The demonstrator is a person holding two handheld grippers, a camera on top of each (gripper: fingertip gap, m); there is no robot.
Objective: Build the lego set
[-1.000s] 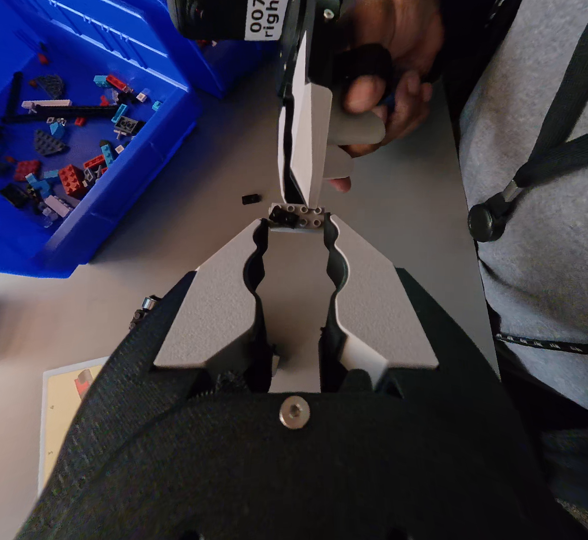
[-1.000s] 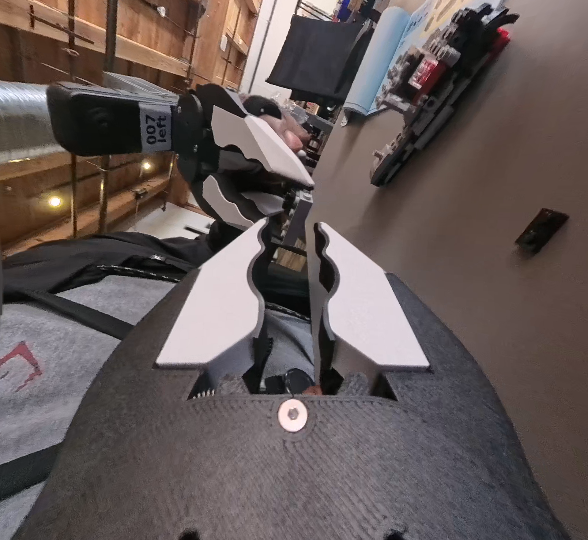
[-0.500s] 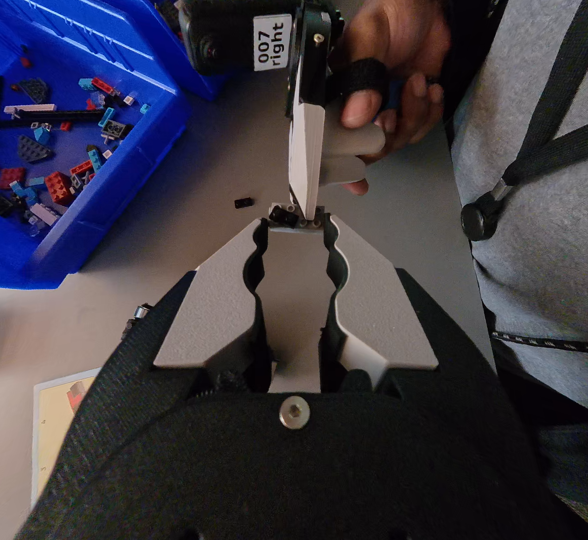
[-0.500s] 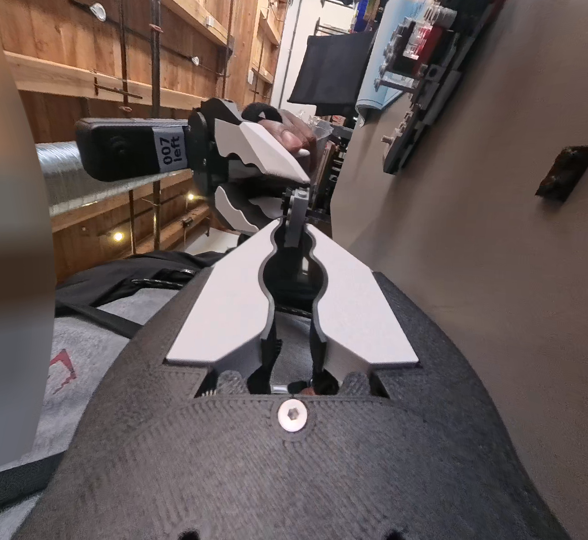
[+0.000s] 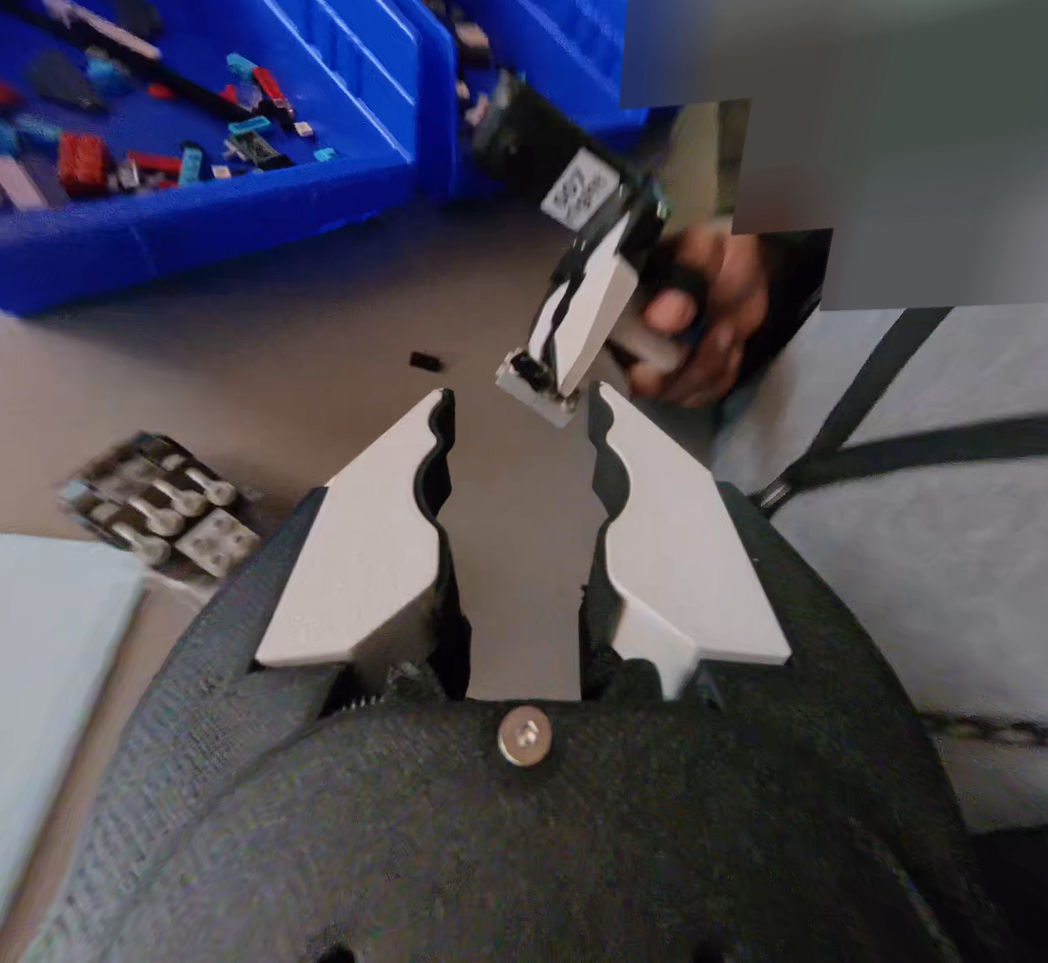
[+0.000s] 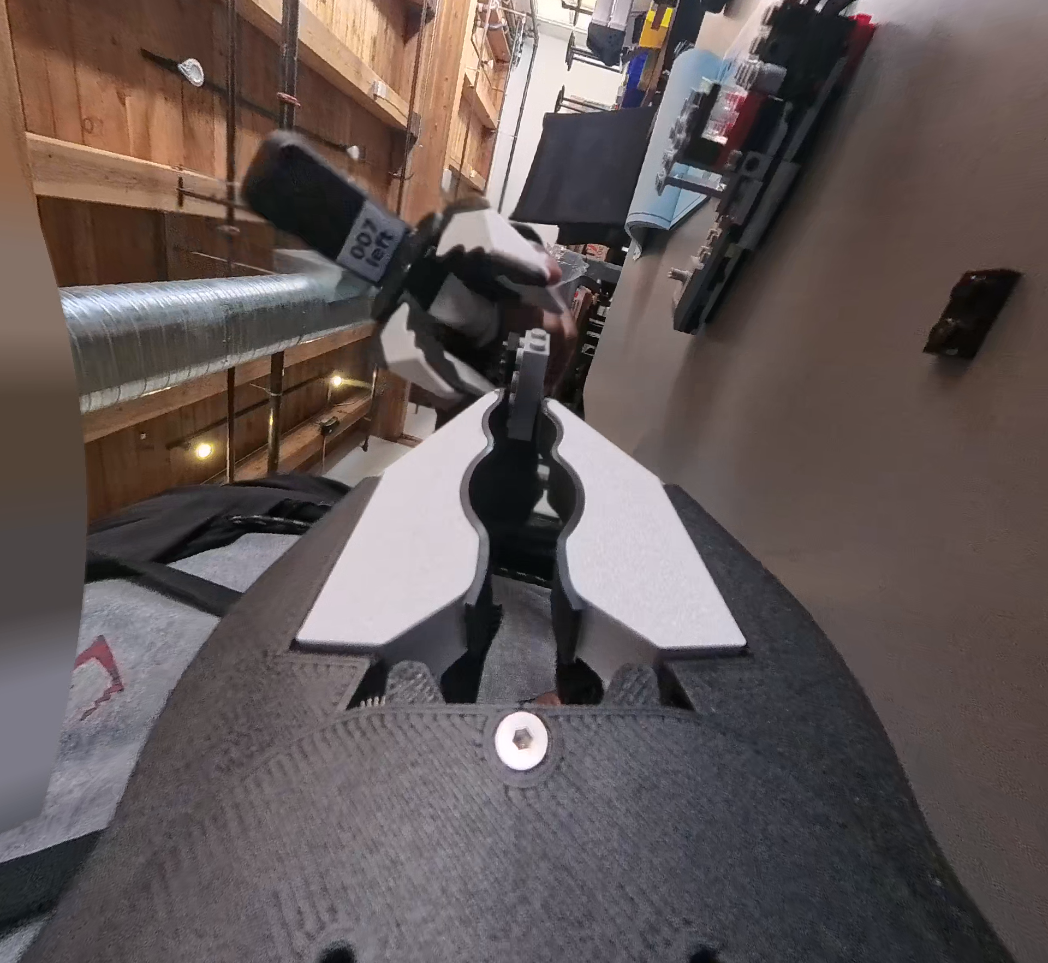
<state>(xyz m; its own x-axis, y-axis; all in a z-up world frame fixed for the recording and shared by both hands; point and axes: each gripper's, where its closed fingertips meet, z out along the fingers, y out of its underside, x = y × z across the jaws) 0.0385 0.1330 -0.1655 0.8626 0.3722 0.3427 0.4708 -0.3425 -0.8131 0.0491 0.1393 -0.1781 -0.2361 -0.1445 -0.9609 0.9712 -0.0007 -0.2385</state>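
right gripper (image 6: 524,414) pinches a small grey lego assembly (image 6: 527,380) at its fingertips, above the table (image 5: 283,368). left gripper (image 5: 519,397) spread and empty, just beside that assembly (image 5: 536,388). white label on each gripper body. small black piece (image 5: 426,361) lies on the table nearby; blue bin (image 5: 227,232) of loose bricks beyond.

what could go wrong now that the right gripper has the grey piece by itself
1. The right gripper pinches the grey piece only at its fingertips, with most of it sticking out, so it may twist or slip out.
2. The open left gripper sits right beside the piece; a small move could knock it.
3. The loose black piece on the table could get swept away.
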